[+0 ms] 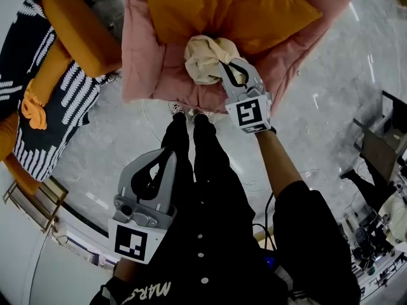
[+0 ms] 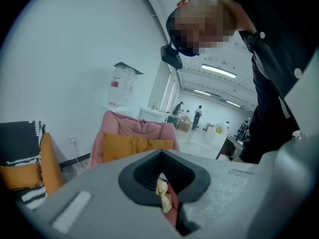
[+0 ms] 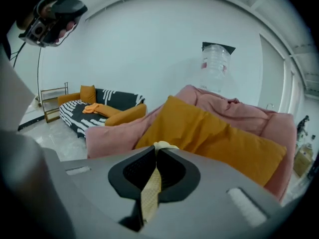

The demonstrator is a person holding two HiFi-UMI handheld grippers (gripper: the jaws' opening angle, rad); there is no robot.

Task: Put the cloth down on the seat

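**Head view:** A cream cloth [image 1: 202,57] is held bunched above the seat [image 1: 170,75] of a pink armchair [image 1: 141,37], pinched in the right gripper [image 1: 230,65], which is stretched forward at arm's length. The cloth is judged to be hung there so that it can be lowered onto the seat, just in front of the orange cushion [image 1: 222,8]. The left gripper [image 1: 167,159] is kept back by the person's legs, its jaws together and nothing seen in them. It is not clear whether the cloth's lower edge touches the seat.

**Left gripper view:** The jaws are shown pressed together at their tips, with a narrow slit below. A sliver of cream and pink is seen through that slit and is judged to be the distant cloth and armchair, not a held thing. Most of the seat is blocked by the gripper's own body.

**Right gripper view:** The jaws are closed on a thin fold of the cloth, which runs up between the pads and peeks out over the tips. The bulk of the cloth and the seat beneath are hidden by the gripper, and only the cushion and the armchair's back are visible beyond.
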